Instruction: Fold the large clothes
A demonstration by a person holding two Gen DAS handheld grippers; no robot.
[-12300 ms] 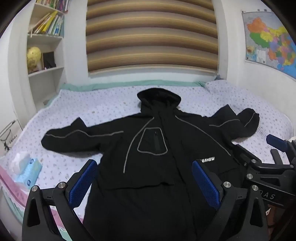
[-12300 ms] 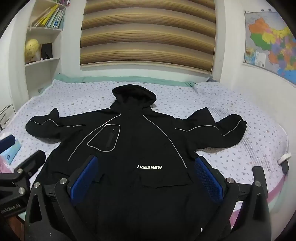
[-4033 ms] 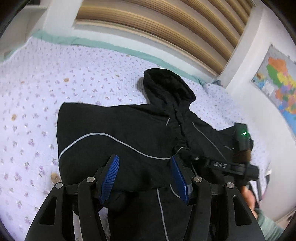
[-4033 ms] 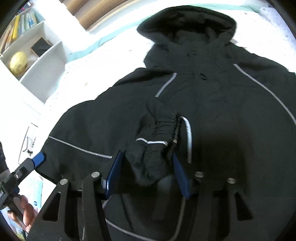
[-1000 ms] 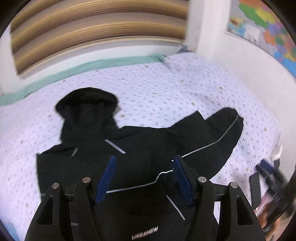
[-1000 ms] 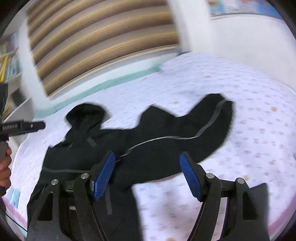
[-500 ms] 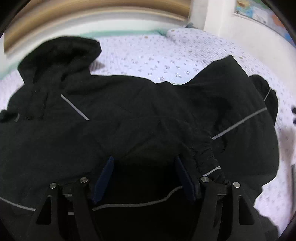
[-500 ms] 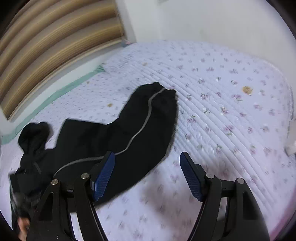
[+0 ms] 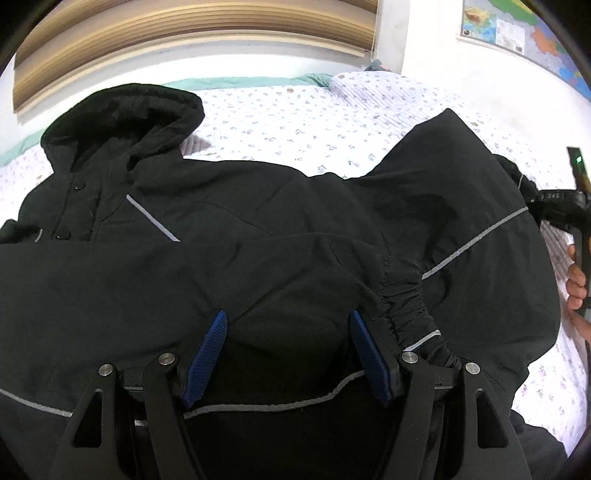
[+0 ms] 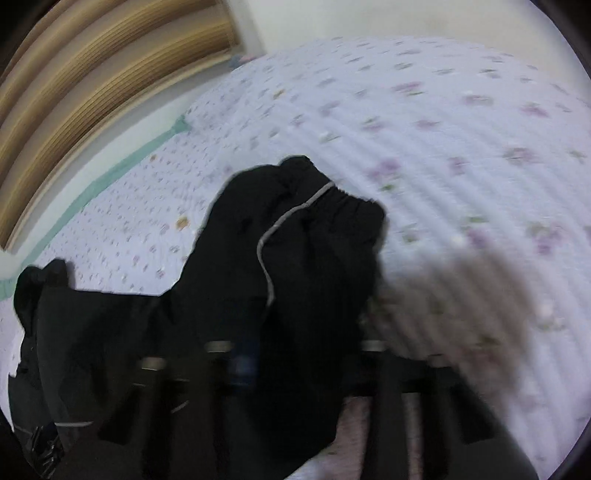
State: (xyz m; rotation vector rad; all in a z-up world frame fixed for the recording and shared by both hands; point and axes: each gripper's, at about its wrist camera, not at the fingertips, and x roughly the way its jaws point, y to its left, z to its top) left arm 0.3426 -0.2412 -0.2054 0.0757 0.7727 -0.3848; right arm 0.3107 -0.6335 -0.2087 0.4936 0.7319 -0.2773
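Across the flowered bed (image 9: 332, 122), under a striped blind (image 9: 184, 44) and a wall map (image 9: 517, 33): a black jacket (image 9: 258, 221), front up. Covers most of the near bedding in the left wrist view, with the hood (image 9: 122, 122) toward the blind.

Next in size, the two sleeves. Folded sleeve (image 9: 110, 295): lies across the jacket's chest and ends in a gathered cuff (image 9: 406, 314) just beside the left tool's right-hand finger. Outstretched sleeve (image 9: 461, 192): reaches off to the right, grey piping along it, its end at the other tool.

Left gripper (image 9: 288, 347): hovers low over the folded sleeve, jaws apart, blue pads (image 9: 207, 350) clear on both sides with dark cloth lying in the gap between them — nothing pinched.

Right gripper (image 10: 303, 354): badly blurred in its own view, fingers drawn together. Bunched cloth of the outstretched sleeve (image 10: 295, 258) runs down over the spot where the fingers meet — looks clamped there, though the smear hides the pads themselves. Seen also at the right edge of the left wrist view (image 9: 557, 206), held by a hand (image 9: 576, 288).
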